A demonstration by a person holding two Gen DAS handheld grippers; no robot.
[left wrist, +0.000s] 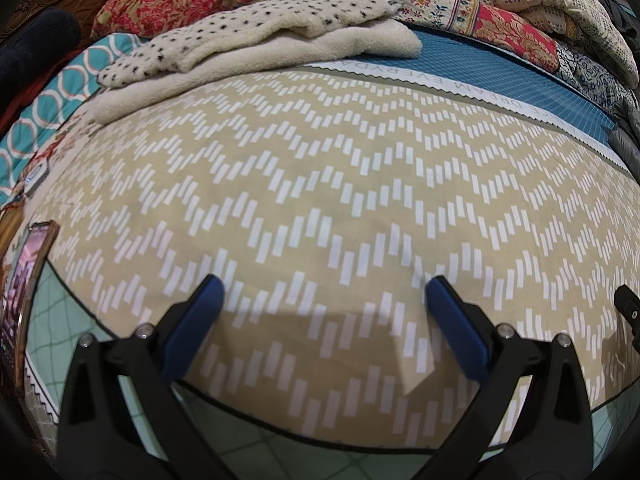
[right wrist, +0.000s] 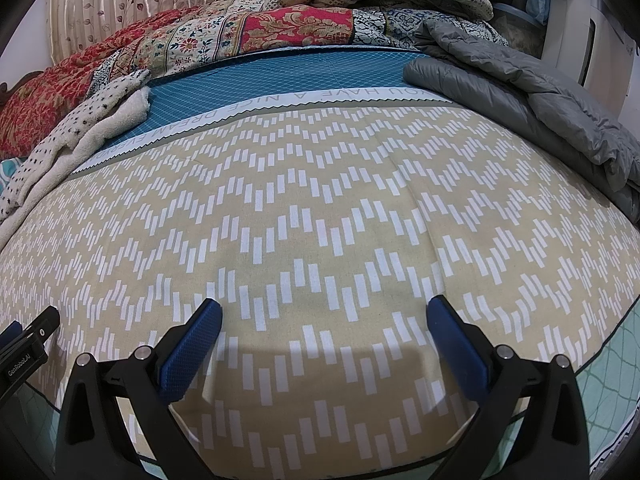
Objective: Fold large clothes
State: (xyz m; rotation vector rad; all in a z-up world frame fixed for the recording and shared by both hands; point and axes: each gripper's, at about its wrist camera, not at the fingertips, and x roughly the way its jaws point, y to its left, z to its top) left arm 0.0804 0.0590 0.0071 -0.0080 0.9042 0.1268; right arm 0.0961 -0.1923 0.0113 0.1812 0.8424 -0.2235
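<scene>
A large beige cloth with white chevron dashes [left wrist: 320, 184] lies spread flat on the bed; it also fills the right wrist view [right wrist: 320, 216]. My left gripper [left wrist: 324, 292] is open and empty, hovering just above the cloth near its front edge. My right gripper [right wrist: 324, 312] is open and empty, also over the cloth near the front edge. The right gripper's tip shows at the right edge of the left wrist view [left wrist: 628, 304]. The left gripper shows at the left edge of the right wrist view [right wrist: 28, 344].
A cream spotted fleece garment [left wrist: 256, 36] lies at the back left. A grey puffer jacket [right wrist: 532, 92] lies at the back right. Patterned quilts [left wrist: 440, 4] are piled behind. A phone [left wrist: 28, 280] lies at the left. The teal bedsheet [left wrist: 500, 76] shows beyond the cloth.
</scene>
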